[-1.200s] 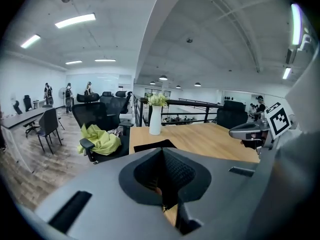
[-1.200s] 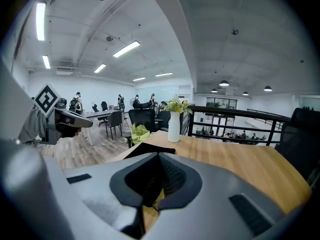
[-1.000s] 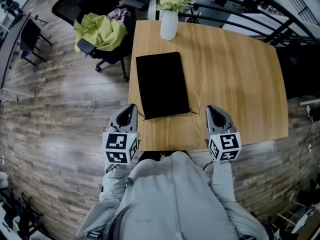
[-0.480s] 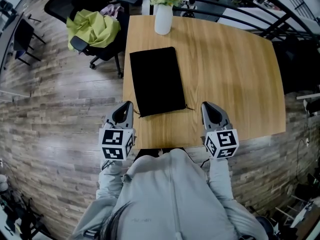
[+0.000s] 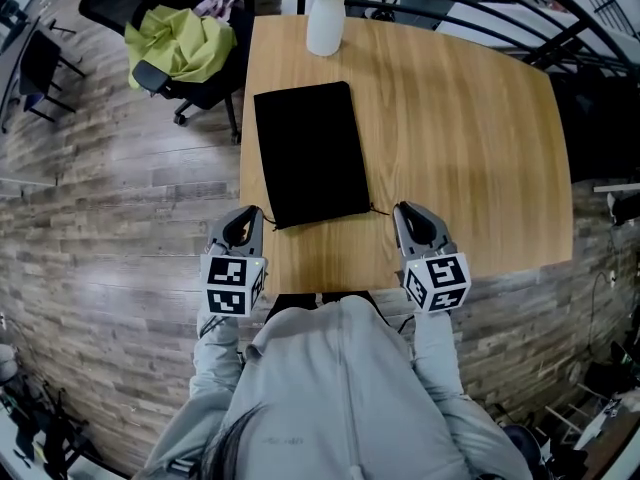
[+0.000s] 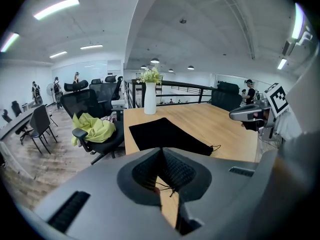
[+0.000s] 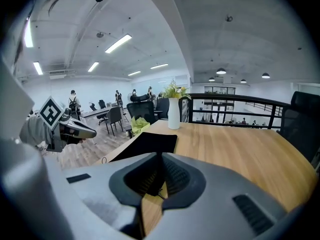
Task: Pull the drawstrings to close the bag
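I'm hovering my left gripper (image 5: 250, 218) and right gripper (image 5: 405, 214), both clamped closed and empty. The flat black fabric bag (image 5: 310, 153) is lying near the white ceramic vase (image 5: 325, 25), its thin drawstrings (image 5: 378, 211) not yet pulled.

Matt cloth bag (image 5: 310, 153), smooth wood table (image 5: 460, 138)

Hand-held gripper (image 7: 161, 178) (jaws together) faces black bag (image 7: 148, 144) on table (image 7: 235, 149).
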